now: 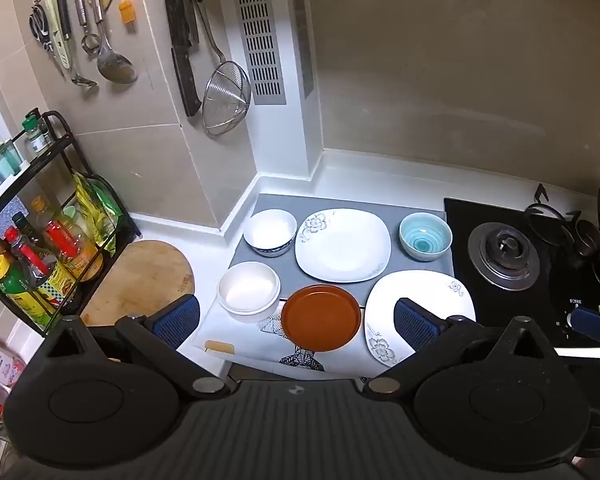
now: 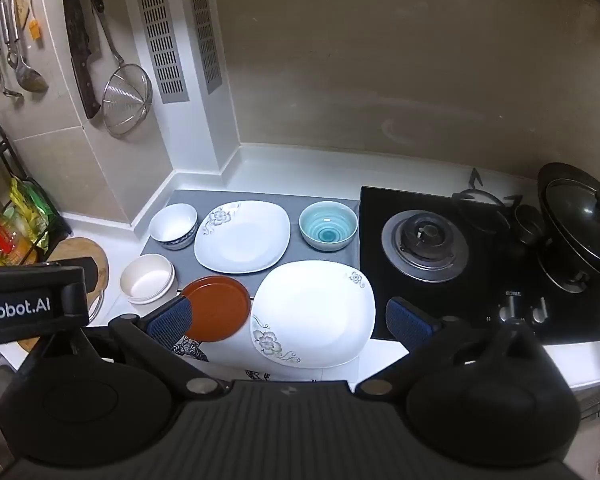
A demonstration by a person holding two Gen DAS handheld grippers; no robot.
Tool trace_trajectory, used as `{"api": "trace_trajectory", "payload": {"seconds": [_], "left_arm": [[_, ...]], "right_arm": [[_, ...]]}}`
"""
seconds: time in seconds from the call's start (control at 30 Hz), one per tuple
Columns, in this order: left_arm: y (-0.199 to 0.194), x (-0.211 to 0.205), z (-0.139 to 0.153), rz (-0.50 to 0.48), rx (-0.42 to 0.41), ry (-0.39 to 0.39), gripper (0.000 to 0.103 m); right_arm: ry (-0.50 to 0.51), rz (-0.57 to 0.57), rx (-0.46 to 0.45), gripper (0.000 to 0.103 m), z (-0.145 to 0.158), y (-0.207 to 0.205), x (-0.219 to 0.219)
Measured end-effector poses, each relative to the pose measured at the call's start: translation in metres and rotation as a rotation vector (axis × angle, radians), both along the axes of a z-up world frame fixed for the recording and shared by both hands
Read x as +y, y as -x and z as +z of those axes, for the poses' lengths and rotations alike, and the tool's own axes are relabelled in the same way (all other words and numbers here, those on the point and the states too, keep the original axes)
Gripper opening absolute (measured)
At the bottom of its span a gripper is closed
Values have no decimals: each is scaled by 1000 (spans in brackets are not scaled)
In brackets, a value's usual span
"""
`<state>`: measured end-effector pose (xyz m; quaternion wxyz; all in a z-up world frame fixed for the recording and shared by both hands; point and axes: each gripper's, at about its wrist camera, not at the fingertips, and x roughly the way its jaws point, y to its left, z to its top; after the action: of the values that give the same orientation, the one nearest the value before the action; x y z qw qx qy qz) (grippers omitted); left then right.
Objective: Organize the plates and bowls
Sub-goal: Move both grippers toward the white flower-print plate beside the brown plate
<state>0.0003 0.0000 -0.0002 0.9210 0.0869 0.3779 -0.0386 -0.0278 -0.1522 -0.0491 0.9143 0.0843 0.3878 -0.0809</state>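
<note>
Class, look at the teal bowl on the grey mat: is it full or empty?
Empty. The teal bowl stands upright, and its spiral-patterned bottom shows fully, nothing inside.

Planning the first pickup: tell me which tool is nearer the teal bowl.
Right. The right tool hovers open nearer the teal bowl; the left tool hovers open farther left, over the brown plate.

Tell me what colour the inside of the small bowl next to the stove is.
Light teal glazed bowl: concentric turquoise spiral rings inside, clearest in the right wrist view.
</note>
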Motion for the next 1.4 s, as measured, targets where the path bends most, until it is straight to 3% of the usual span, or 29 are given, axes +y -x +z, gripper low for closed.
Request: {"api": "trace_trajectory", "payload": {"seconds": [0.27,0.37,0.87,1.0,1.27,1.4], "left_arm": [[-16,19,-3,-69,47,62,103],[-31,19,-11,-92,67,36,103],[-66,38,-16,-209,43,29,103],[-75,40,-22,-247,47,-3,103],[-88,39,-31,-250,69,3,103],[-91,33,-34,-223,84,-40,103]], "right_arm": [[29,-56,10,103,2,-3,11],[41,-88,49,103,1,-14,17],[59,-212,28,103,-2,-27,48],[29,-236,54,103,-8,-35,52],[51,-248,62,103,-16,-43,56],[48,-243,94,103,-22,-49,55]]}}
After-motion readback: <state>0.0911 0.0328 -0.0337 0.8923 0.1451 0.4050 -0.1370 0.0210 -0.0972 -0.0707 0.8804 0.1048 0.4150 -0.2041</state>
